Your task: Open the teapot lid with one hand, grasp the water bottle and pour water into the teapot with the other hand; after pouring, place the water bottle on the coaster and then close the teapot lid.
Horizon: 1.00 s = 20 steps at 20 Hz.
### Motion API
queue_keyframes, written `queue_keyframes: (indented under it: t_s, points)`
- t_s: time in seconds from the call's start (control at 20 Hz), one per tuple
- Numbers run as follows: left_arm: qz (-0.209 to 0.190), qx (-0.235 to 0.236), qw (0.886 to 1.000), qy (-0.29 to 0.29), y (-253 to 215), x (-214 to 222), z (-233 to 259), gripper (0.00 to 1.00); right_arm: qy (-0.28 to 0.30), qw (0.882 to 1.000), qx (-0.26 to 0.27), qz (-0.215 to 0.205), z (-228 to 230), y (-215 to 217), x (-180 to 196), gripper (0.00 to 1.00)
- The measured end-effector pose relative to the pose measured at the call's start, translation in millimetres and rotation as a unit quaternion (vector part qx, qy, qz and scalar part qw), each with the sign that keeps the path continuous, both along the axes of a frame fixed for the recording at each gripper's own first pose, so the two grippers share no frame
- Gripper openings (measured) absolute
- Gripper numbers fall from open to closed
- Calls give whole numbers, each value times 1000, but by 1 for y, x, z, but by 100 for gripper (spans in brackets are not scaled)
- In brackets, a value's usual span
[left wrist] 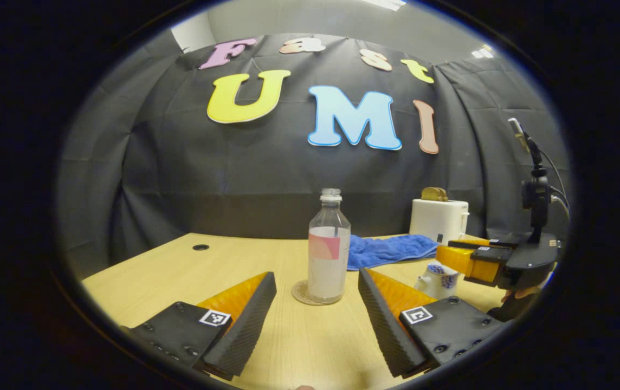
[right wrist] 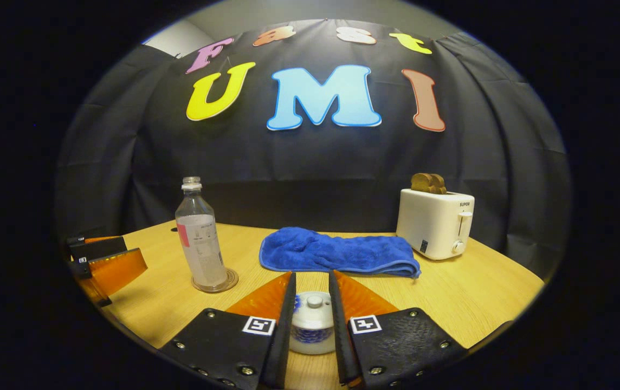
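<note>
Bottle on coaster, lid between fingers.
We see the left gripper (left wrist: 315, 309) spread before the water bottle (left wrist: 329, 252); right gripper (right wrist: 312, 309) seemingly clamps the teapot lid (right wrist: 314, 314); toaster (right wrist: 434, 222) reads "SUPOR".

Lighting: even and bright, from ceiling panels (left wrist: 386, 4) overhead. Shadows: soft and short beneath the water bottle (left wrist: 329, 246) and blue towel (right wrist: 337, 252). Glare: slight sheen on the tabletop (right wrist: 467, 295). Focus: sharp centrally. Distortion: strong fisheye bending at tabletop edges.
</note>
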<state>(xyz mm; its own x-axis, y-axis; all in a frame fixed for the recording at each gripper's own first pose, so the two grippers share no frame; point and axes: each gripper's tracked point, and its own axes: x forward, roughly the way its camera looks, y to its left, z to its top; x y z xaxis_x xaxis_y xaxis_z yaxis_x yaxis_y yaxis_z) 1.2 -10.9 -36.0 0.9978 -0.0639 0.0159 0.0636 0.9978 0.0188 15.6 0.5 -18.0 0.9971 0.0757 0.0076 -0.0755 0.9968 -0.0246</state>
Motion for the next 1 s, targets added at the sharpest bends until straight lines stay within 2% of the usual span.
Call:
queue_keyframes:
  t_s: [0.45, 0.7, 1.0]
  points:
    - [41, 0, 999, 2, 5, -38, -14, 100, -24, 1000, 13, 2, -8, 33, -57, 36]
    - [46, 30, 998, -18, 5, -45, -9, 100, -14, 1000, 2, 7, -25, 47, -60, 36]
    - [52, 27, 998, -27, 6, -48, -7, 100, -18, 1000, 8, 6, -22, 49, -64, 37]
